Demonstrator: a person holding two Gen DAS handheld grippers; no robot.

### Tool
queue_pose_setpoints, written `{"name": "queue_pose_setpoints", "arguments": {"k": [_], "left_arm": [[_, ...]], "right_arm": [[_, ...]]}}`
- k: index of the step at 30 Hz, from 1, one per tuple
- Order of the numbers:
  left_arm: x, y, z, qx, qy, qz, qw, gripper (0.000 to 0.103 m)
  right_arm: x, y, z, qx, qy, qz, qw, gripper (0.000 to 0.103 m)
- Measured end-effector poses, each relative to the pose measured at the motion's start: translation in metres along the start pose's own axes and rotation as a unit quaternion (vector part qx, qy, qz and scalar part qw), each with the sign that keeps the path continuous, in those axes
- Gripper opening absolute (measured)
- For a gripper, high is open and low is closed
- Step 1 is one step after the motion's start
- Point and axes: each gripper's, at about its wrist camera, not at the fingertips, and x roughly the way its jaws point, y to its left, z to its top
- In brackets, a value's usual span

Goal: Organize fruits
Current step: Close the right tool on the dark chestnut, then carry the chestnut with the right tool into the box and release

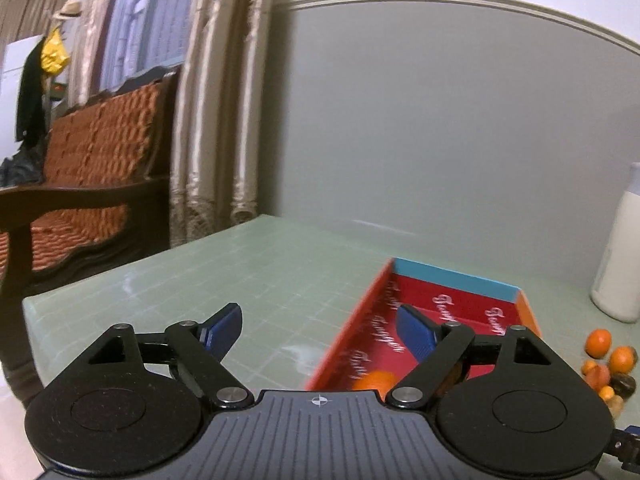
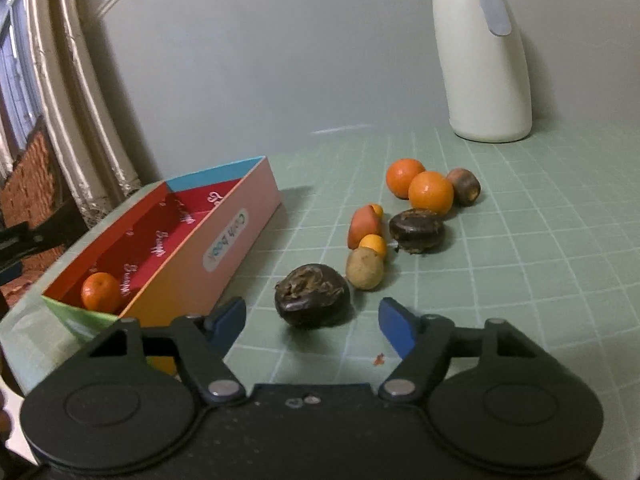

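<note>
One dark fruit (image 2: pixel 313 295) btwn right tool (image 2: pixel 312 322) pads, seemingly untouched

A home: curtains (image 1: pixel 208 92), cushioned wooden bench (image 1: pixel 92 184) (hat hanging behind)

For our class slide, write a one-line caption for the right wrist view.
Open right claw facing a dark fruit on the green mat, one orange already in the box.

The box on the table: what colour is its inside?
Red with white script lettering; the box shows it best in the right wrist view.
</note>
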Motion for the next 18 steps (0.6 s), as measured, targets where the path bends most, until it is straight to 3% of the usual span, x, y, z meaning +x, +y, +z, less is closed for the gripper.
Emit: {"name": "queue_pose_setpoints", "arguments": {"k": [10, 18], "left_arm": [[0.01, 0.041, 0.001, -0.037, 0.011, 0.03, 0.9988, 0.084], [0.011, 0.053, -0.002, -0.056, 0.018, 0.038, 0.9976, 0.085]], "right_arm": [[0.021, 0.017, 0.005, -0.019, 0.012, -0.024, 0.999, 0.046], [0.018, 0.023, 0.004, -0.031, 0.008, -0.017, 0.999, 0.045]]}}
